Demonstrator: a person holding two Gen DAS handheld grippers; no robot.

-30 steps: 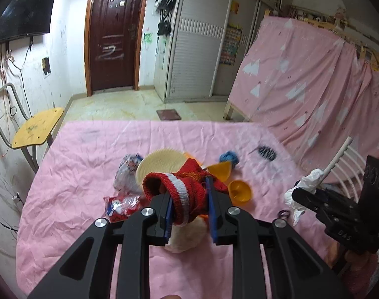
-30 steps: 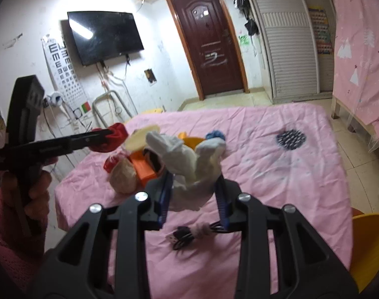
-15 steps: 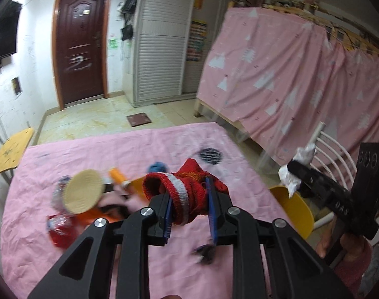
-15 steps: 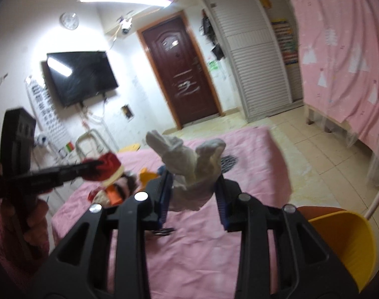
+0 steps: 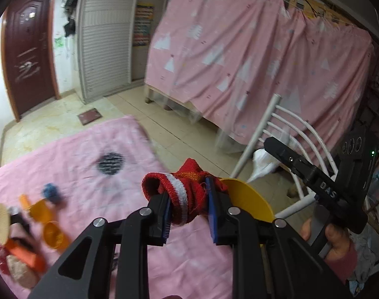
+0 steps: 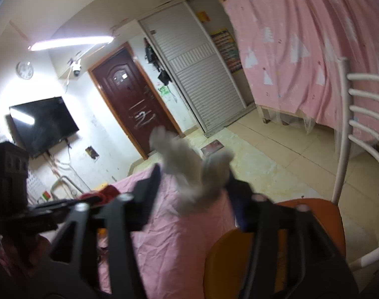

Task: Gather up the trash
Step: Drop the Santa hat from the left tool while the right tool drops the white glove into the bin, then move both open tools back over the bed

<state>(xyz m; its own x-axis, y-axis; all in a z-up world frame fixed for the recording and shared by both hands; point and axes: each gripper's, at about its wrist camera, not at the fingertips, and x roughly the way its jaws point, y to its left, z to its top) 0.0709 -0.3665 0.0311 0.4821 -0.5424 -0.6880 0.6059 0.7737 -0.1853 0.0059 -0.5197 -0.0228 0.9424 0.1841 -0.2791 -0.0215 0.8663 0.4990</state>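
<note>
My left gripper (image 5: 188,191) is shut on a red knitted sock (image 5: 179,199) with a white stripe, held over the right end of the pink-covered table (image 5: 77,154). Just beyond it is a yellow chair seat (image 5: 249,199). My right gripper (image 6: 193,174) is above that seat (image 6: 314,211) and its jaws are opening. A blurred white crumpled wad (image 6: 194,177) sits loosely between them. In the left wrist view the wad (image 5: 264,164) hangs just under the right gripper's fingers (image 5: 286,158). The right wrist view shows the left gripper (image 6: 64,204) at the far left, with the sock (image 6: 107,191).
The chair's white barred back (image 5: 289,129) rises behind the seat. Orange cups (image 5: 47,214), a blue ball (image 5: 51,191), a woven disc (image 5: 0,221) and a black dotted disc (image 5: 111,163) lie on the table. A pink curtain (image 5: 239,62) and tiled floor (image 5: 179,134) are beyond.
Both grippers swung right, from over the table's clutter towards the yellow chair. The right jaws have spread apart and the white wad has come loose. The left still grips the sock.
</note>
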